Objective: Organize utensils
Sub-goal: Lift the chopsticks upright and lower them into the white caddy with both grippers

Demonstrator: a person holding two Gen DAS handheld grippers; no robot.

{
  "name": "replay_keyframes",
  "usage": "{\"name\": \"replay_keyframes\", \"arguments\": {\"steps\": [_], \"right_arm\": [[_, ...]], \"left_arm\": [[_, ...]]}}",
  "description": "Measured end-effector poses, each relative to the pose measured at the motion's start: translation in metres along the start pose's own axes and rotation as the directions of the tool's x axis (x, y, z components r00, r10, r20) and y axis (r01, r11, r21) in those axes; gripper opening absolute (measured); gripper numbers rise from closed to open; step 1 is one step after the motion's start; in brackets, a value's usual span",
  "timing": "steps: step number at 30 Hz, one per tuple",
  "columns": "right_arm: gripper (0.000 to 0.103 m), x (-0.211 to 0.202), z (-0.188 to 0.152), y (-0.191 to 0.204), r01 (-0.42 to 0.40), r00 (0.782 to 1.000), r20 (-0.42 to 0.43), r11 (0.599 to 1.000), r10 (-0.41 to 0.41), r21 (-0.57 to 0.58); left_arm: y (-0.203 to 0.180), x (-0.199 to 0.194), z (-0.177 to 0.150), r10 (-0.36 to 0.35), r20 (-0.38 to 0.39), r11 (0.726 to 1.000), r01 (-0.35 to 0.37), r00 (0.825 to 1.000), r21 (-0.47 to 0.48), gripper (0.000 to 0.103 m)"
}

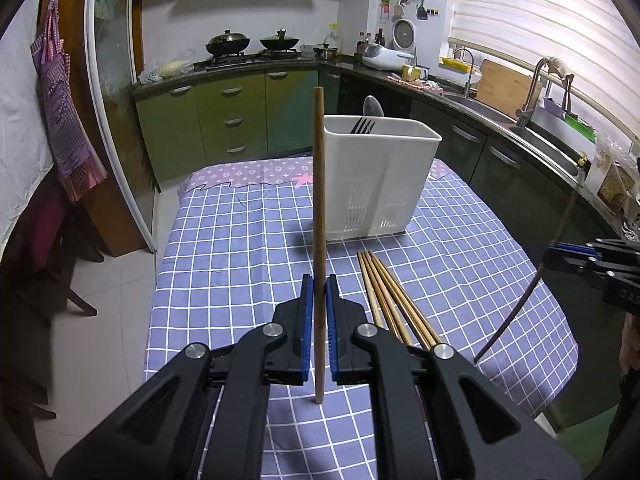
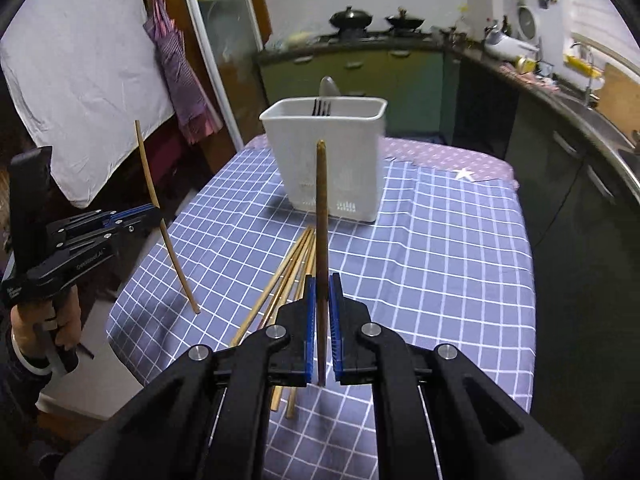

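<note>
My left gripper is shut on a light wooden chopstick, held upright above the table; it also shows in the right wrist view. My right gripper is shut on a darker chopstick, also upright; it also shows at the right edge of the left wrist view. Several more chopsticks lie in a bundle on the checked tablecloth between the grippers. A white utensil holder stands at the table's far end with a fork and a spoon in it.
The table is small, with floor to the left and dark cabinets close on the right. A kitchen counter with sink and stove with woks lies behind. An apron hangs on the left wall.
</note>
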State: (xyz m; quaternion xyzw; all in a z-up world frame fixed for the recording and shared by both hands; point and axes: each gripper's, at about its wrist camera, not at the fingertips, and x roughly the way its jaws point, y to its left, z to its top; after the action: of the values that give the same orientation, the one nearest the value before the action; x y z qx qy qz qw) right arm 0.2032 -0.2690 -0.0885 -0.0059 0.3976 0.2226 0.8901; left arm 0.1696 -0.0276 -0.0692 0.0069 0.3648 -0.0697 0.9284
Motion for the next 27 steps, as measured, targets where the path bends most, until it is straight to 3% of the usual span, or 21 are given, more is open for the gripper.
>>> {"name": "replay_keyframes", "arguments": {"steps": [14, 21, 27], "right_arm": [[0.008, -0.013, -0.009, 0.000, -0.011, 1.000, 0.008, 1.000, 0.011, -0.004], [0.008, -0.019, -0.009, -0.004, -0.014, 1.000, 0.022, 1.000, 0.014, 0.002], [0.008, -0.038, 0.022, -0.004, -0.005, 0.996, 0.085, 1.000, 0.006, -0.012]], "left_arm": [[-0.008, -0.014, 0.012, -0.016, 0.016, 0.999, 0.016, 1.000, 0.035, 0.006], [-0.017, -0.031, 0.067, -0.069, 0.049, 0.996, 0.066, 0.996, 0.060, 0.006], [-0.030, -0.045, 0.137, -0.083, 0.161, 0.995, 0.073, 0.983, 0.067, 0.006]]}}
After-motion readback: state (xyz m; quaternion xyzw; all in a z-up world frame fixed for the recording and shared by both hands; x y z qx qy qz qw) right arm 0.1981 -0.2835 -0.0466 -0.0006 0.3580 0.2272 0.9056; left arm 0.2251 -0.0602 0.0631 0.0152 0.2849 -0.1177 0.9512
